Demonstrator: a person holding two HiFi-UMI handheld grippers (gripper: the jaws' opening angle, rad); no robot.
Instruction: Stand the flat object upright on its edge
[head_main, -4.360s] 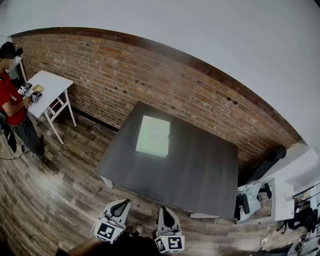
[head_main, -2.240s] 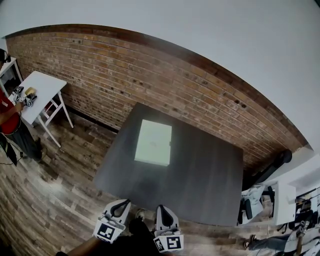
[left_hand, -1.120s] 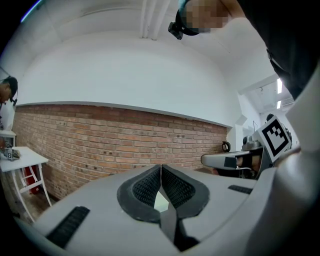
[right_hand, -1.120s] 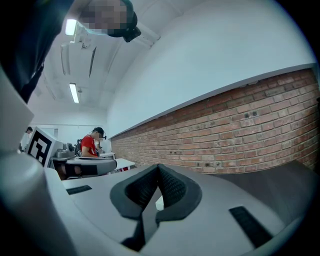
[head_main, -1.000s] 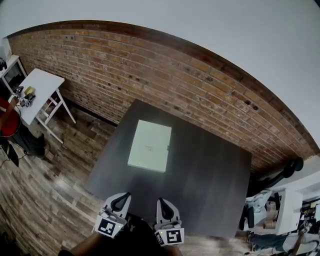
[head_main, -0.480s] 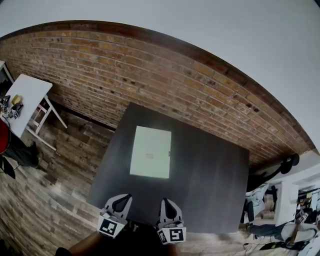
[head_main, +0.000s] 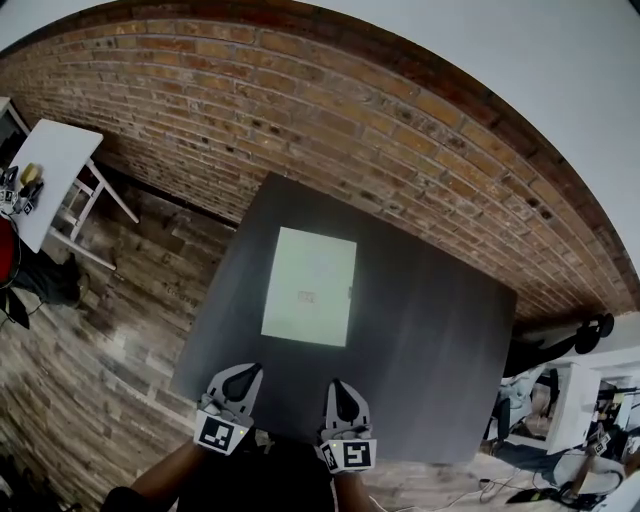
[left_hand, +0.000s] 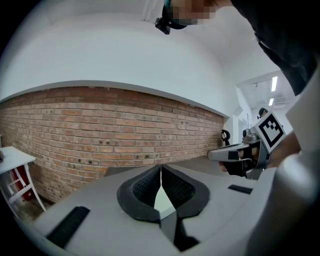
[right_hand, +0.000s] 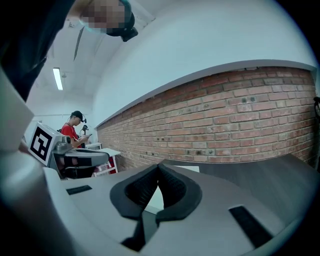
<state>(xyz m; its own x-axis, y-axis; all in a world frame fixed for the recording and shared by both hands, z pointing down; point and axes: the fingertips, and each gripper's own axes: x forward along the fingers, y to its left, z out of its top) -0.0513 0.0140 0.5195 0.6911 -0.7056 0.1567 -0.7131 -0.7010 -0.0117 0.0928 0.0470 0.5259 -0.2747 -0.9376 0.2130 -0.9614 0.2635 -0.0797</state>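
A flat, pale white rectangular object (head_main: 309, 286) lies face down on the dark grey table (head_main: 430, 340), left of the middle. Both grippers hover over the table's near edge, short of the object. My left gripper (head_main: 240, 374) is shut with nothing in it; in the left gripper view its tips (left_hand: 160, 167) meet in a thin line. My right gripper (head_main: 338, 387) is also shut and empty, and its own view shows the tips (right_hand: 159, 164) touching. A sliver of the pale object (right_hand: 156, 198) shows past the right jaws.
A brick wall (head_main: 300, 110) runs behind the table. A small white table (head_main: 50, 180) stands at the far left with a person in red (right_hand: 75, 134) beside it. White furniture (head_main: 565, 405) and clutter sit at the lower right. Wood plank floor (head_main: 110, 330) surrounds the table.
The view has closed in on the table and the pale object looks larger. Both grippers have come forward to the table's near edge, still shut.
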